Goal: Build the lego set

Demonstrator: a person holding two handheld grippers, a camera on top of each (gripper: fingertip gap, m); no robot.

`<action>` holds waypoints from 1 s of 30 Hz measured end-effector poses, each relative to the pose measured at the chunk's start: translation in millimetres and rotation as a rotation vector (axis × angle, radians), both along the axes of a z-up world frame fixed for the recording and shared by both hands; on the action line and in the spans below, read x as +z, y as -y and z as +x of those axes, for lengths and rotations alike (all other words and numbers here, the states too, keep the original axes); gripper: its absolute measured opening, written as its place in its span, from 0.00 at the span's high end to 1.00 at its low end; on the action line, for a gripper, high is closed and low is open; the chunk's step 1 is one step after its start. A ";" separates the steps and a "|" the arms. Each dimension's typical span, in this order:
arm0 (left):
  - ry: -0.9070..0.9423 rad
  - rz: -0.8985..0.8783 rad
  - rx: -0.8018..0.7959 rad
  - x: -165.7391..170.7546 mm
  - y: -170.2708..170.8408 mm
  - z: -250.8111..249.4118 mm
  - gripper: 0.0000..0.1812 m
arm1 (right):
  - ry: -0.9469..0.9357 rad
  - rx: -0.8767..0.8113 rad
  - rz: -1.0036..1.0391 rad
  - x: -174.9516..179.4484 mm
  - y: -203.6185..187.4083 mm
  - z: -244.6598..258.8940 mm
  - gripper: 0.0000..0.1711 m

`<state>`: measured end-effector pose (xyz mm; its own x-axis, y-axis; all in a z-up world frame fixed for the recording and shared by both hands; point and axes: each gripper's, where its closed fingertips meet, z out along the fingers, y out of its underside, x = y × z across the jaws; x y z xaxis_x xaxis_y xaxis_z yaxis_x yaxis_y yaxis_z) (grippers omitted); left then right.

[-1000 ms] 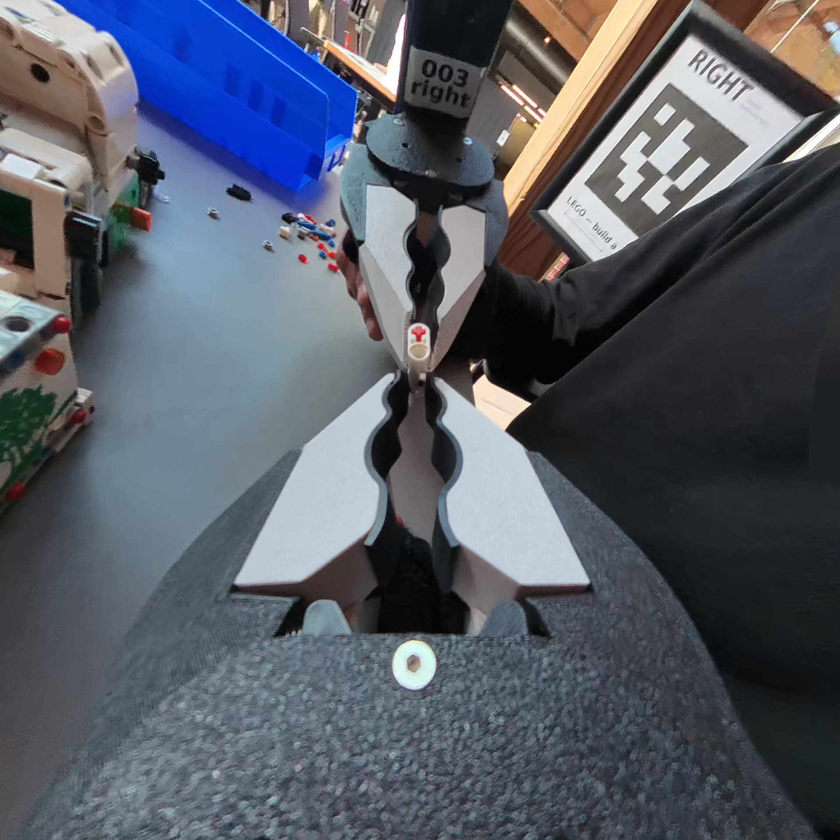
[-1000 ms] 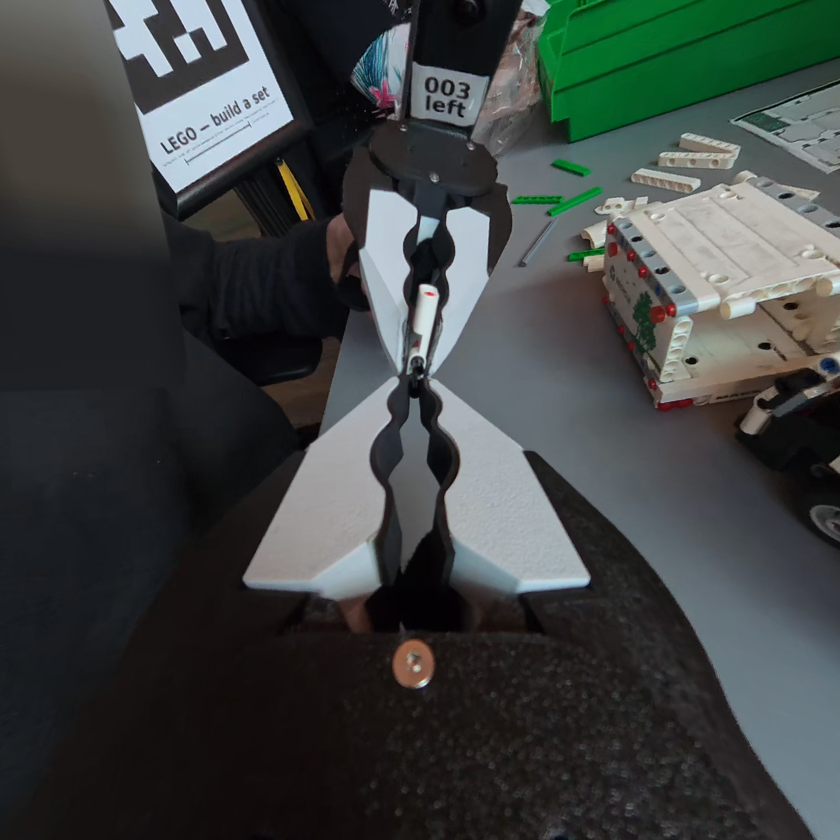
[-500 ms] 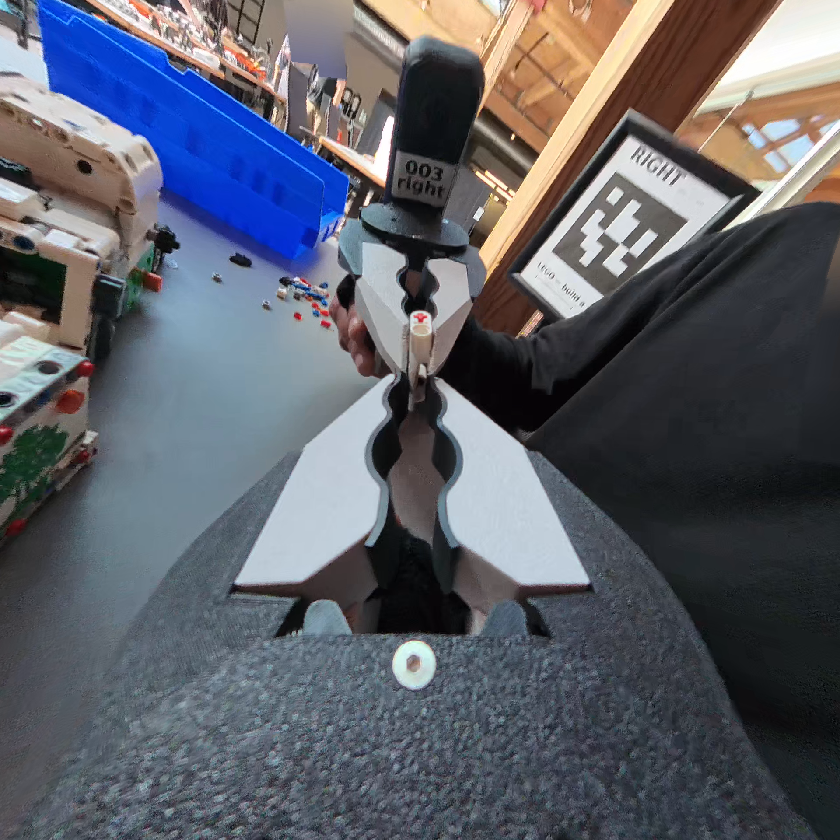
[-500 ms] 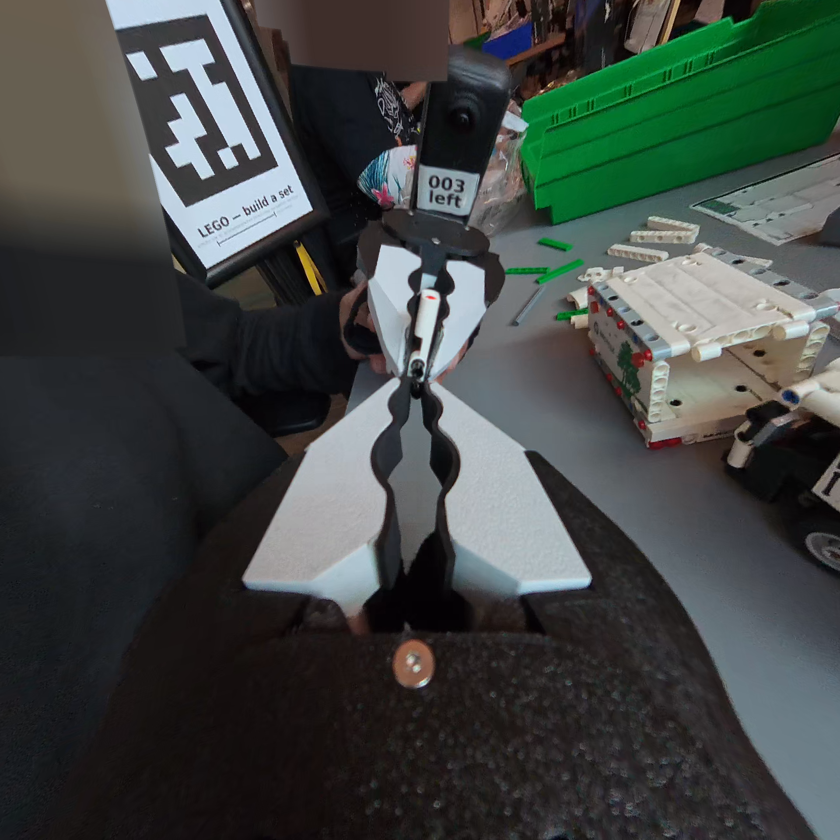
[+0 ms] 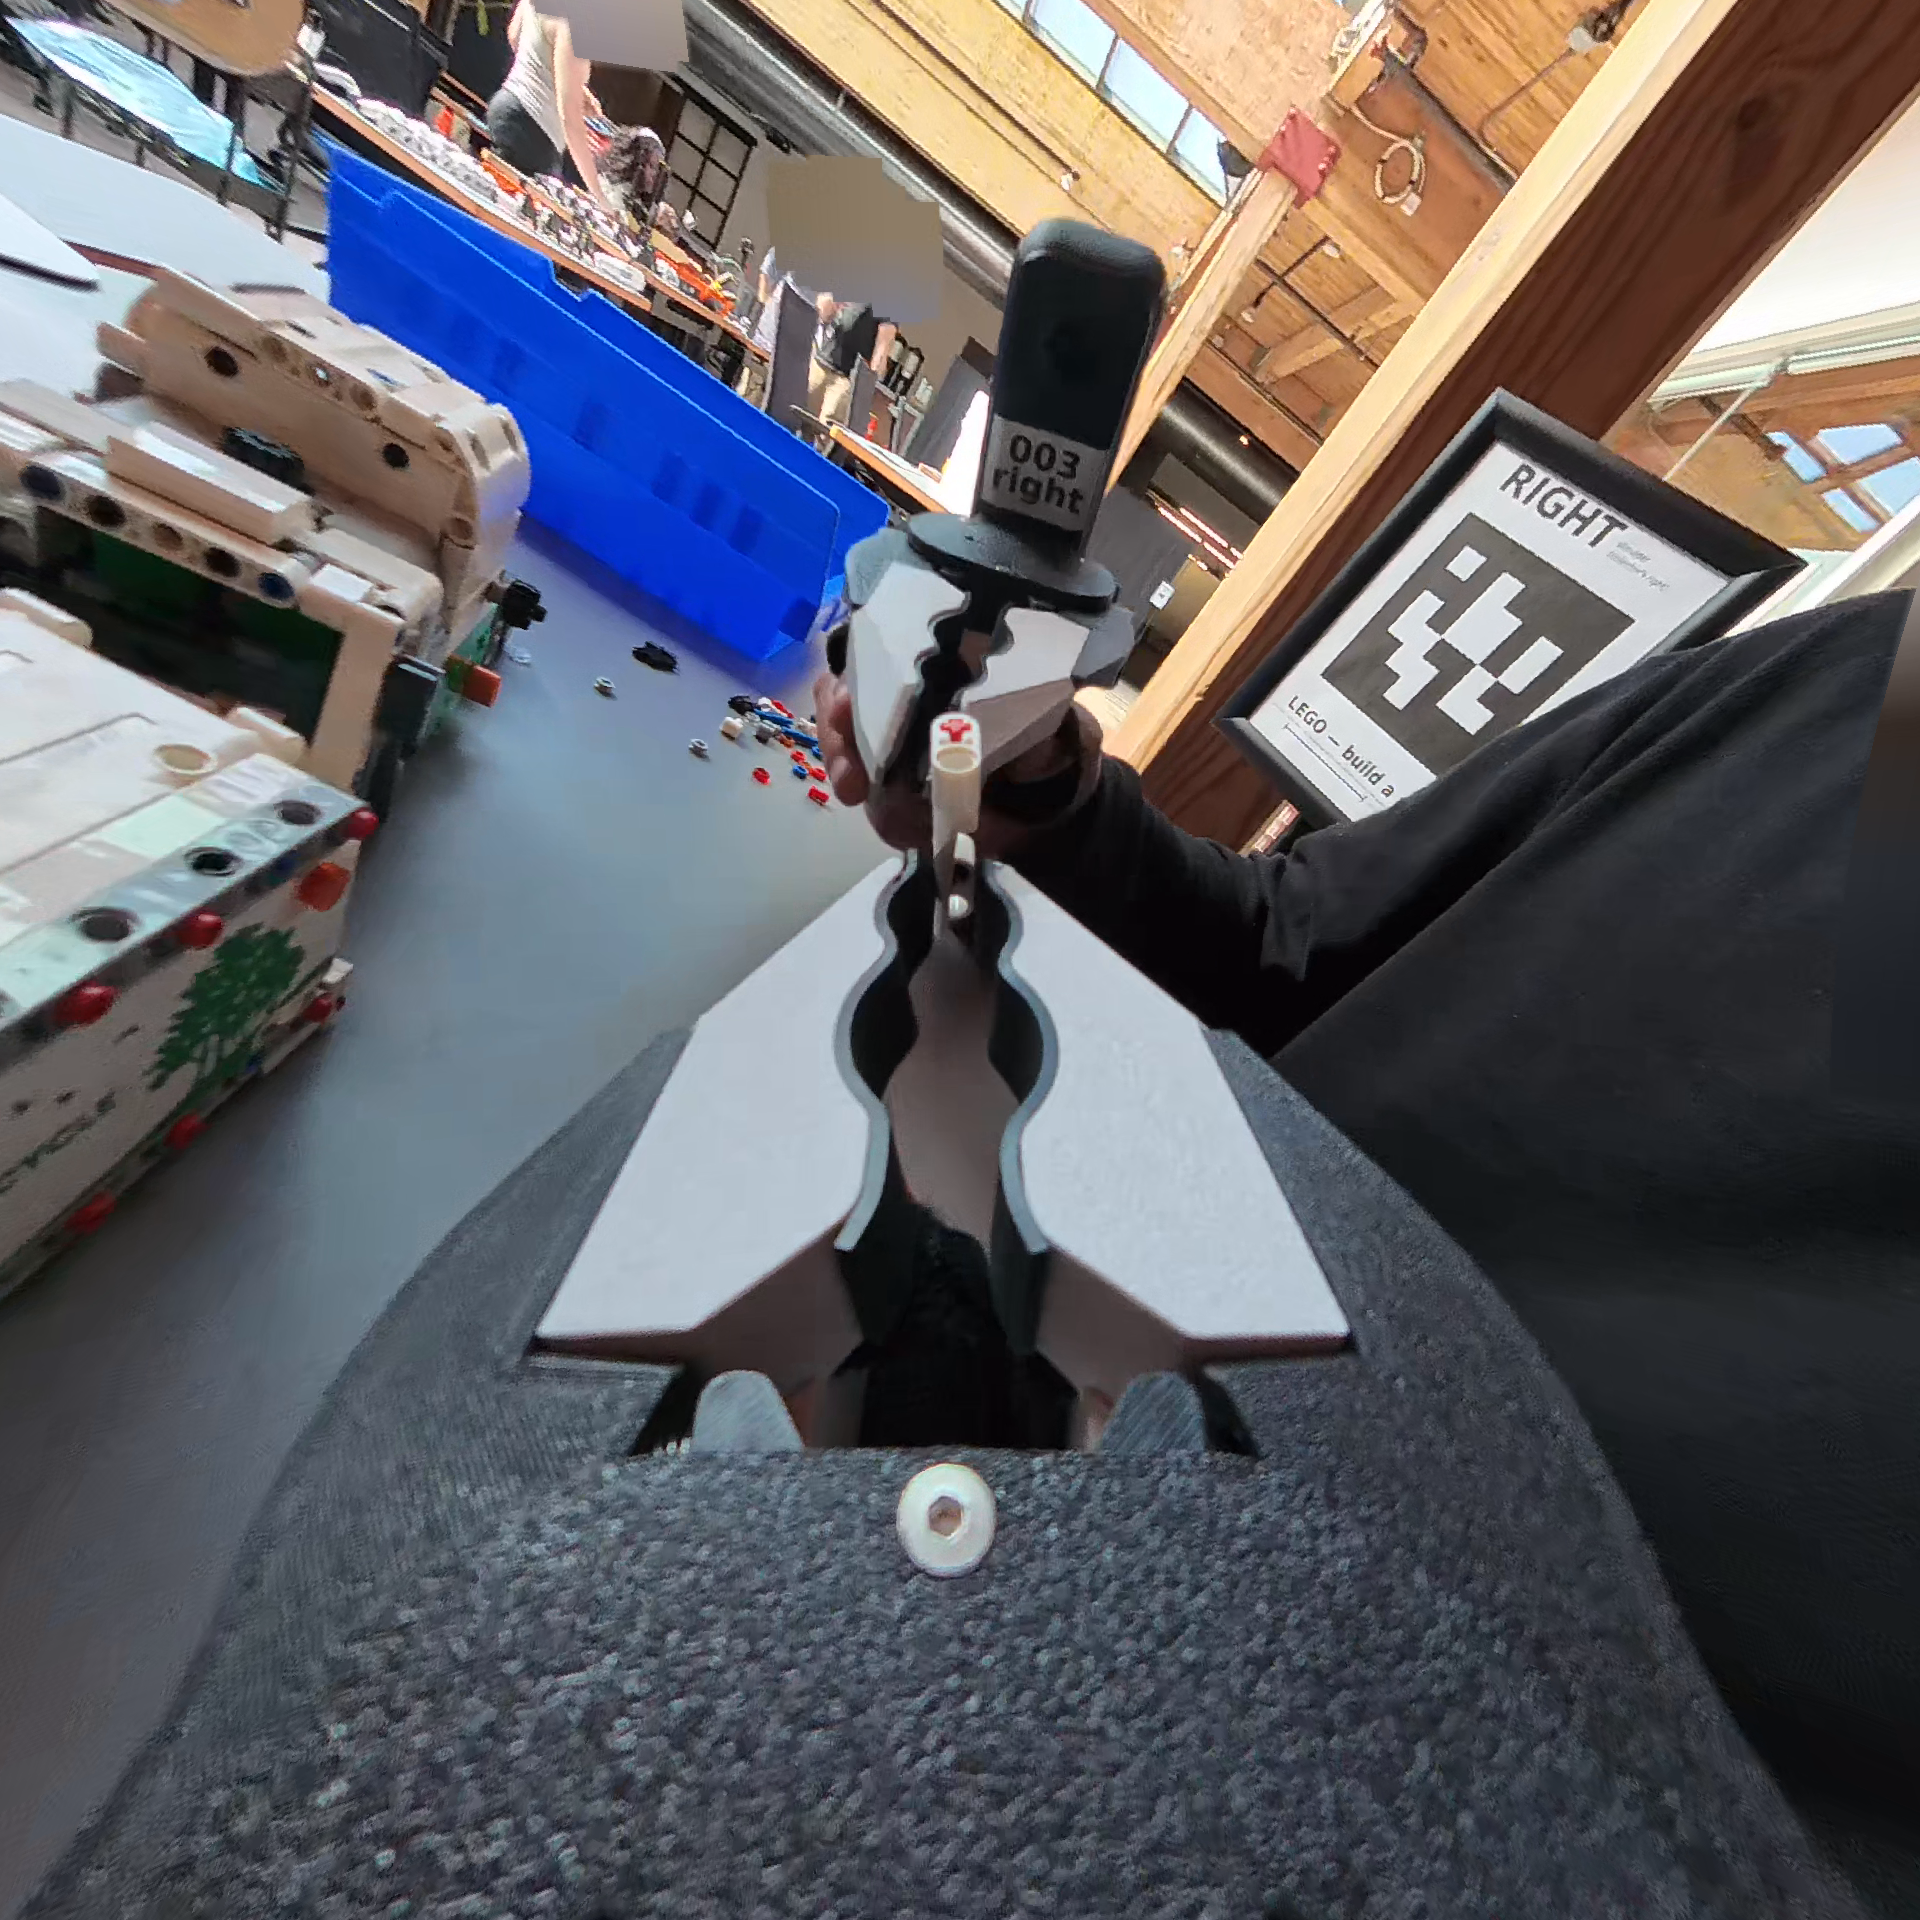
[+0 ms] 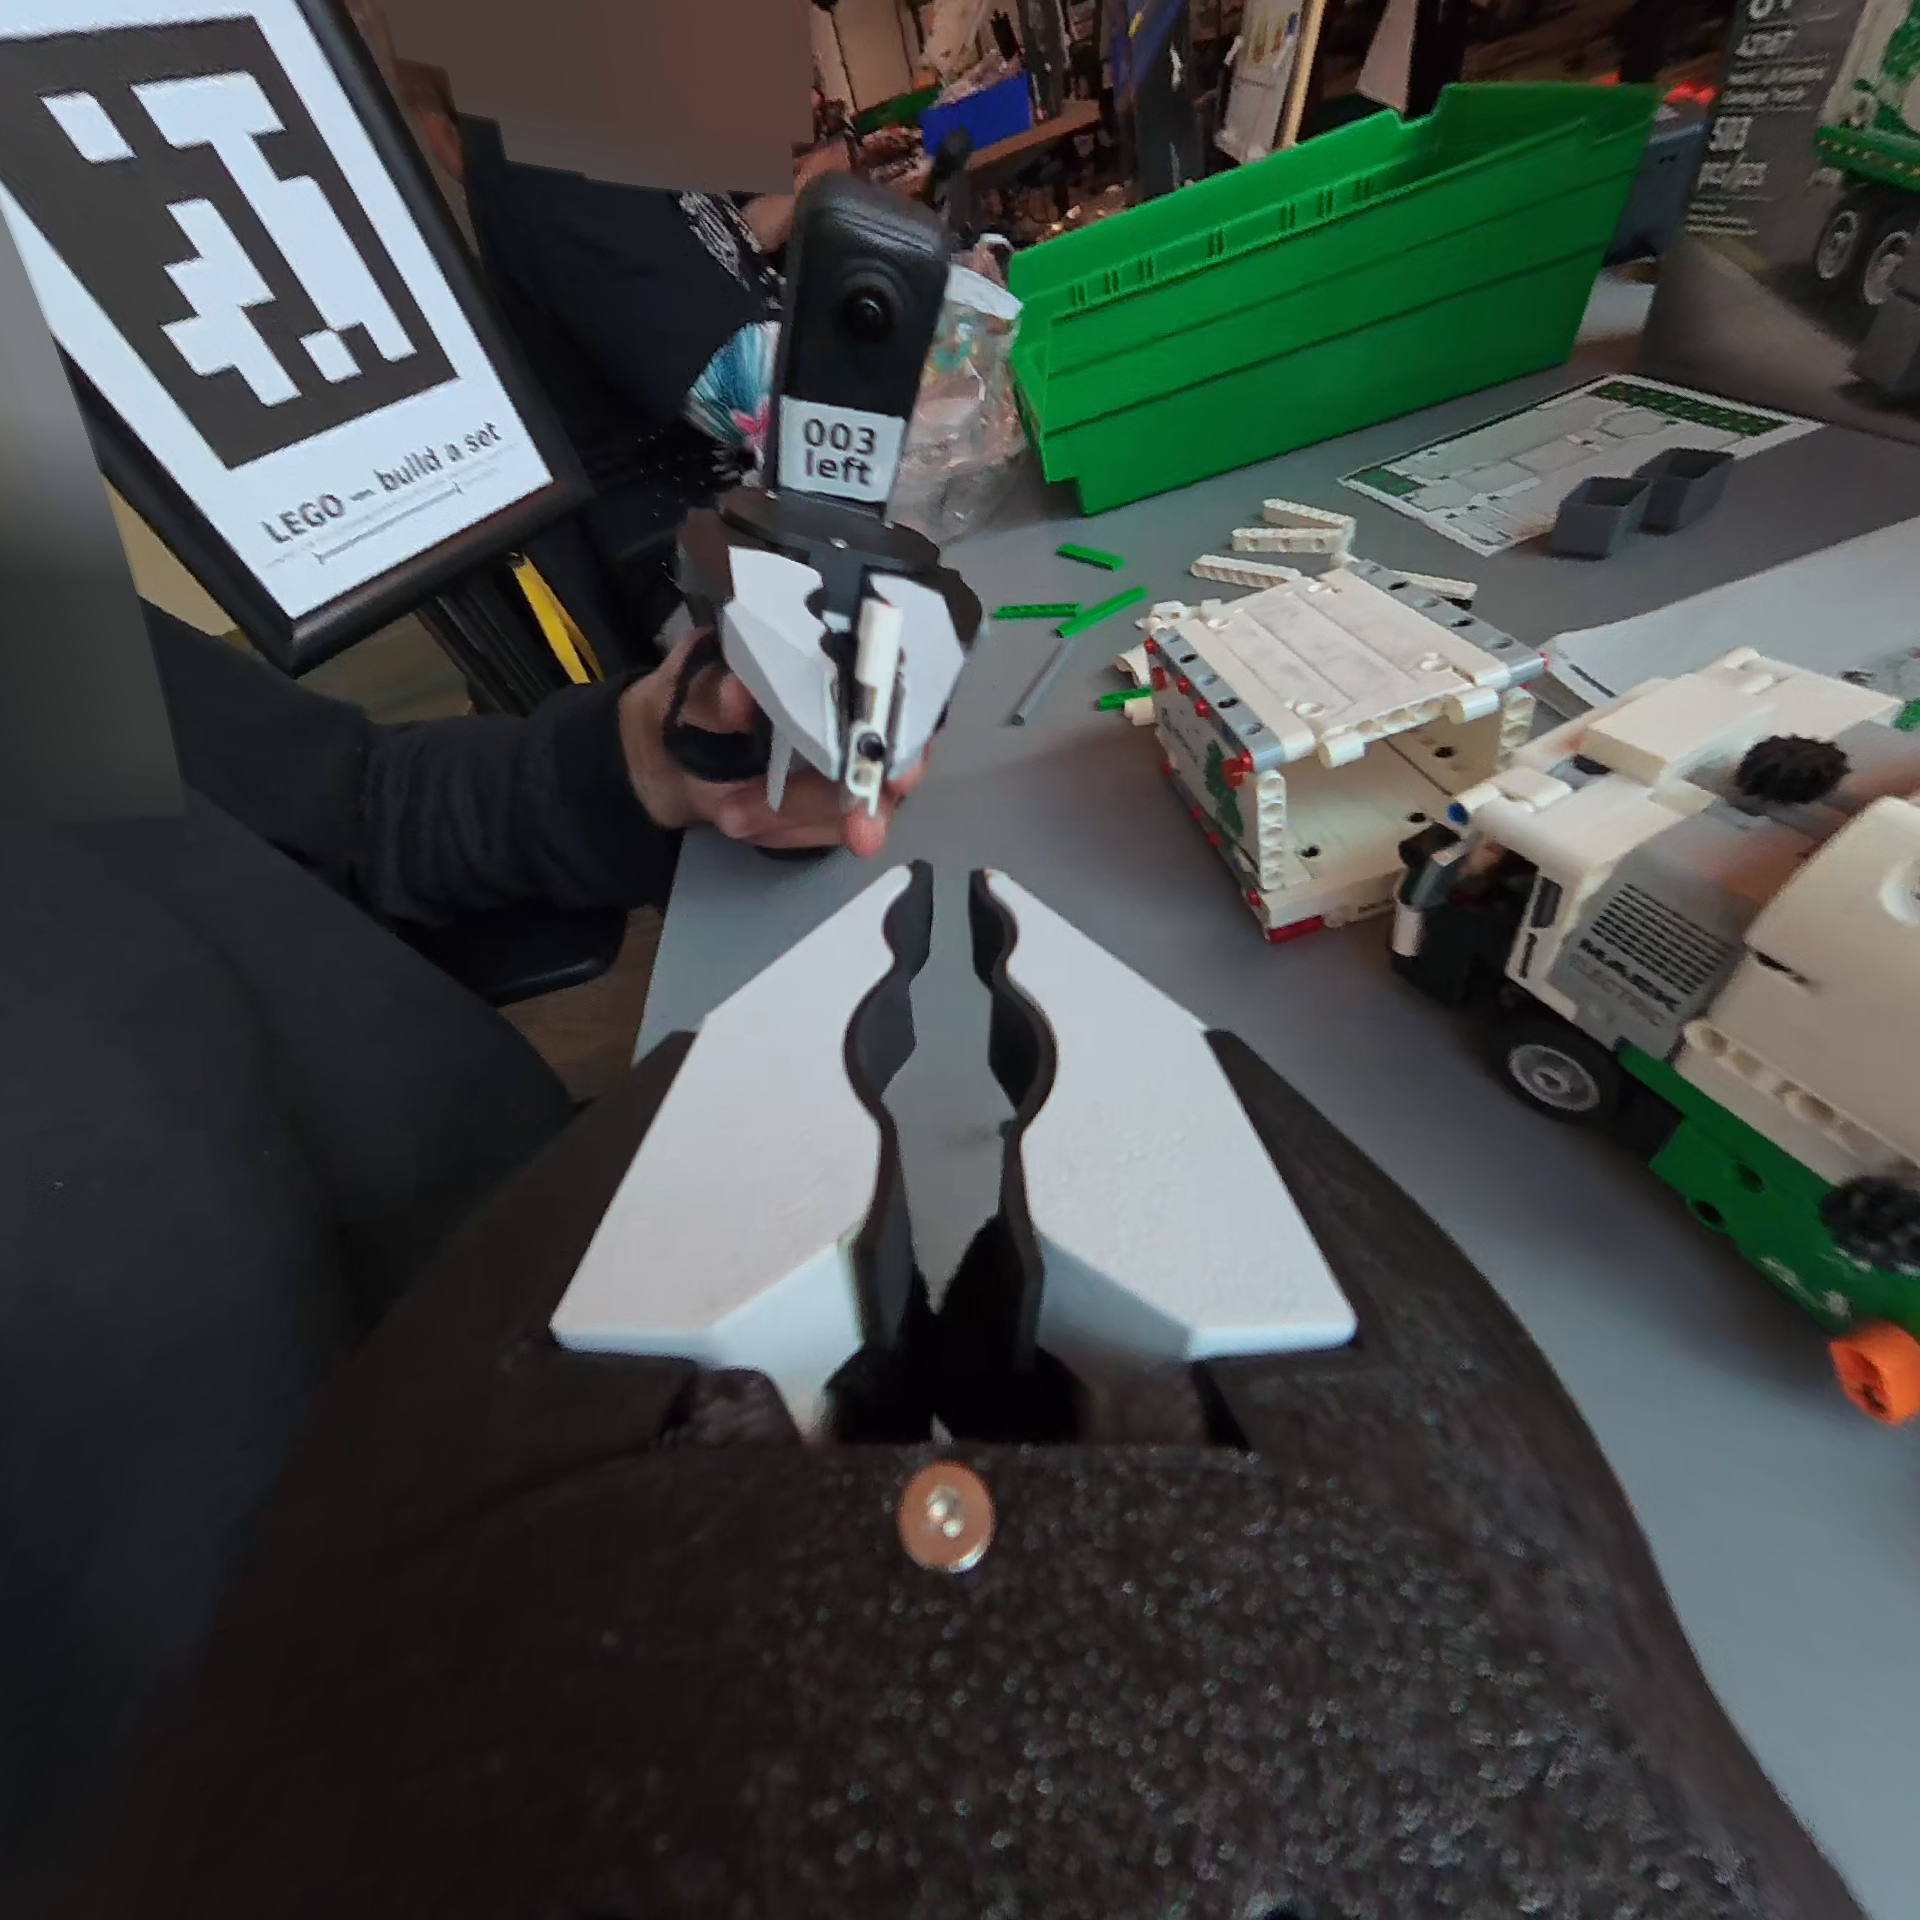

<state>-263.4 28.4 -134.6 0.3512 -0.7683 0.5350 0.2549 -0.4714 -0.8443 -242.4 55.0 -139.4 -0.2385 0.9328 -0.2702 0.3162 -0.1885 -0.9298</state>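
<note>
My left gripper (image 5: 951, 883) is shut on the lower end of a small white Lego piece (image 5: 953, 790) with a red axle end on top, held in the air. The right wrist view shows the same piece (image 6: 871, 686) with a black pin at its tip. My right gripper (image 6: 951, 883) is slightly open and empty, a short way back from that piece. The white and green truck (image 6: 1662, 935) and its separate white box body (image 6: 1330, 675) stand on the grey table (image 6: 1091, 935). They also show at the left of the left wrist view (image 5: 208, 582).
A blue bin (image 5: 623, 436) with loose small parts (image 5: 769, 727) in front of it. A green bin (image 6: 1299, 332), white beams (image 6: 1278, 540), green strips (image 6: 1091, 613), an instruction sheet (image 6: 1579, 447) and grey cups (image 6: 1642, 499). Framed marker signs (image 6: 260, 312) stand at the table edge. Tip to tip, the grippers are about 4 centimetres apart.
My right gripper has let go of the pin end of the white piece, opened a little and drawn back. The left gripper keeps the piece.
</note>
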 end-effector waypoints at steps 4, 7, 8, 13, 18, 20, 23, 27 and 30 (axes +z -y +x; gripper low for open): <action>0.011 0.022 0.090 3.1 0.6 -18.2 0.97 | 0.145 -0.103 0.115 -17.7 -16.8 23.2 0.95; 0.013 0.056 0.124 6.6 6.0 -24.9 0.97 | 0.298 -0.097 0.198 -50.0 -10.1 41.9 0.93; 0.010 0.064 0.127 7.2 7.6 -25.0 0.97 | 0.308 -0.127 0.226 -57.8 -12.1 44.7 0.93; -0.010 0.061 0.105 4.9 9.6 -20.2 0.97 | 0.418 -0.211 0.272 -81.8 -30.7 50.3 0.87; 0.048 0.043 0.092 8.0 10.2 -24.5 0.98 | 0.452 -0.293 0.256 -91.7 -32.9 46.5 0.86; 0.044 0.036 0.087 6.8 9.8 -23.4 0.98 | 0.474 -0.292 0.273 -95.1 -33.3 45.5 0.86; 0.023 0.027 0.075 4.2 9.7 -20.1 0.98 | 0.462 -0.298 0.274 -94.9 -35.9 41.4 0.86; 0.043 0.018 0.076 5.0 8.6 -22.5 0.98 | 0.465 -0.293 0.266 -95.8 -35.3 39.4 0.87; 0.038 0.021 0.075 4.8 9.0 -22.0 0.98 | 0.472 -0.284 0.327 -96.5 -29.8 41.4 0.88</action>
